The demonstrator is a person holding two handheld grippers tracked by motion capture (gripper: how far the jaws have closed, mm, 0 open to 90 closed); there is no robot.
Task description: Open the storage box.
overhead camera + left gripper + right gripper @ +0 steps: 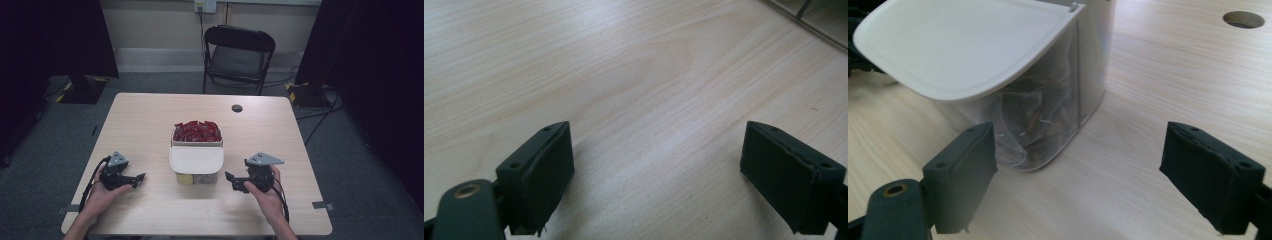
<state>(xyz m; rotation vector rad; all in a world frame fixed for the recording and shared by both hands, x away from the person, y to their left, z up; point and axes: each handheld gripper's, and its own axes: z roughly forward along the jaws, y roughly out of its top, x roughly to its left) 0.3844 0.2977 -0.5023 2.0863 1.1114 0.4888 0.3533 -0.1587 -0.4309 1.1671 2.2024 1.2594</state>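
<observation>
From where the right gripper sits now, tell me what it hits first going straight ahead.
Probably the clear container under its white lid. The right gripper is open and points at the container's near corner; the table is bare between them, though depth is hard to judge.

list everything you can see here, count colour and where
container: 1, clear plastic with two compartments, middle of the table
lid: 1, white, resting tilted over the container's near compartment
red packets: a heap, too many to count, red, in the far compartment
tea bags: several, pale mesh with brown contents, in the near compartment under the lid
table: 1, light wood, centre of the room
cable hole: 1, dark, far right part of the tabletop
folding chair: 1, black, beyond the table by the wall
wall socket: 1, white, above the chair
left gripper: 1, black, open, left of the container
right gripper: 1, black, open, right of the container
</observation>
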